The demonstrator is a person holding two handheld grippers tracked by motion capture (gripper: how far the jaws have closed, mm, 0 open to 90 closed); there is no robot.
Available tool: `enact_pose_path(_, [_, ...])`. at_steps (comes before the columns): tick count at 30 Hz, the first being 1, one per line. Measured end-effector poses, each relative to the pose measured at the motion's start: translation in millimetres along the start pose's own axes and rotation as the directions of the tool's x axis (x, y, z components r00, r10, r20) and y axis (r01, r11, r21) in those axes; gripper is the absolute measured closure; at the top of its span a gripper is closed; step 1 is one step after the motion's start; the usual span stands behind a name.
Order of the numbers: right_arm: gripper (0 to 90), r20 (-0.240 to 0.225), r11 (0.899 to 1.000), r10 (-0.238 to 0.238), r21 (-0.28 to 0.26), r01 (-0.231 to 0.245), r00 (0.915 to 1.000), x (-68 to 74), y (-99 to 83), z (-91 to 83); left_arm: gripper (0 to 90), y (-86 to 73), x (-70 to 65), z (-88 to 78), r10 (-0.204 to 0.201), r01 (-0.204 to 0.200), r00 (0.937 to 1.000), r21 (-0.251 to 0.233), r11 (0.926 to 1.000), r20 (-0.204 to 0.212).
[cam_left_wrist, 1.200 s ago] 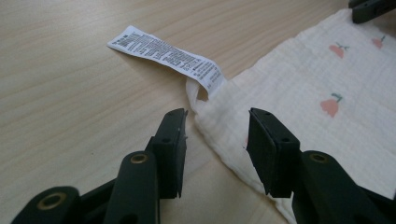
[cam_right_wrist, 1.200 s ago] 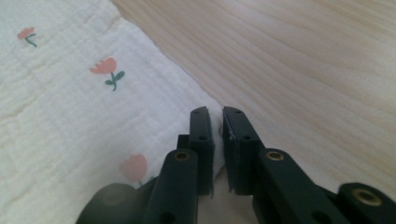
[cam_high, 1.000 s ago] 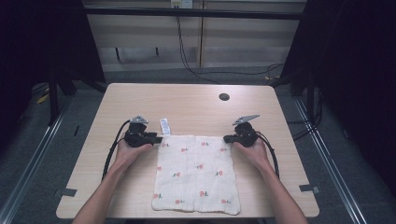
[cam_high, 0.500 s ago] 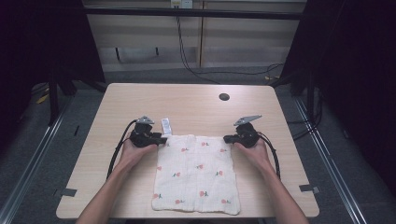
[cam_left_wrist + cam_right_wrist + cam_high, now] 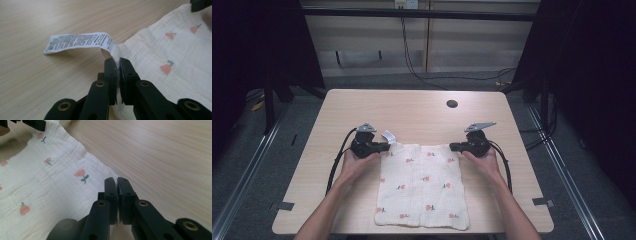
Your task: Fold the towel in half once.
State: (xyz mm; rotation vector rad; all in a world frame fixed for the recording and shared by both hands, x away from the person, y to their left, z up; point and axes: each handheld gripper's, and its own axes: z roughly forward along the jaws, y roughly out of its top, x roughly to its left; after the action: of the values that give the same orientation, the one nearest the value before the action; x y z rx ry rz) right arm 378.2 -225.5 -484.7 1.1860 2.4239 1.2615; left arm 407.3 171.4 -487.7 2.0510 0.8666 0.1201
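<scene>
A cream cloth (image 5: pixel 422 185) with small red flower prints lies flat on the table, its white care label (image 5: pixel 388 135) sticking out at the far left corner. My left gripper (image 5: pixel 388 146) has just been closing and is now shut on that corner. In the left gripper view the gripper (image 5: pixel 117 62) pinches the cloth (image 5: pixel 162 50) right beside the label (image 5: pixel 77 41). My right gripper (image 5: pixel 452 146) is at the far right corner. In the right gripper view the gripper (image 5: pixel 116 181) is shut on the edge of the cloth (image 5: pixel 50 182).
The light wooden table (image 5: pixel 412 110) has a round dark hole (image 5: pixel 452 104) at its far side. Both forearms come in from the near edge, either side of the cloth. Dark floor, rails and cables surround the table.
My left gripper has edged slightly right onto the cloth's far left corner. The right gripper and the cloth have stayed where they were.
</scene>
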Motion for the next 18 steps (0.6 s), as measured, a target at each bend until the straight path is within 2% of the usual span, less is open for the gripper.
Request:
enact_pose_path(5, [87.1, -0.002, 1.000, 0.007, -0.029, -0.007, 1.0000, 0.7, 0.0, -9.4, 85.2, 2.6, -5.1, -11.8, 0.016, -0.013, 0.9986, -0.056, 0.9984, 0.051])
enact_pose_path(8, [87.1, -0.004, 0.999, -0.008, -0.032, 0.008, 1.0000, 3.3, 0.9, -13.4, 85.1, 4.1, -7.6, -14.5, 0.025, -0.021, 0.9970, -0.058, 0.9981, 0.073])
enact_pose_path(9, [87.1, -0.016, 0.999, -0.016, -0.046, 0.015, 0.9997, 5.7, 2.2, -17.9, 85.1, 4.9, -8.1, -15.9, 0.017, -0.011, 0.9944, -0.062, 0.9980, 0.104])
enact_pose_path(13, [87.1, -0.015, 0.998, -0.020, -0.060, 0.019, 0.9997, 7.3, 3.7, -21.0, 85.1, 6.1, -8.0, -18.8, 0.016, -0.009, 0.9946, -0.067, 0.9977, 0.102])
enact_pose_path(18, [87.1, -0.005, 0.997, -0.013, -0.074, 0.012, 0.9999, 8.3, 5.6, -24.7, 85.2, 11.7, -6.3, -26.2, 0.036, -0.028, 0.9952, -0.086, 0.9959, 0.091])
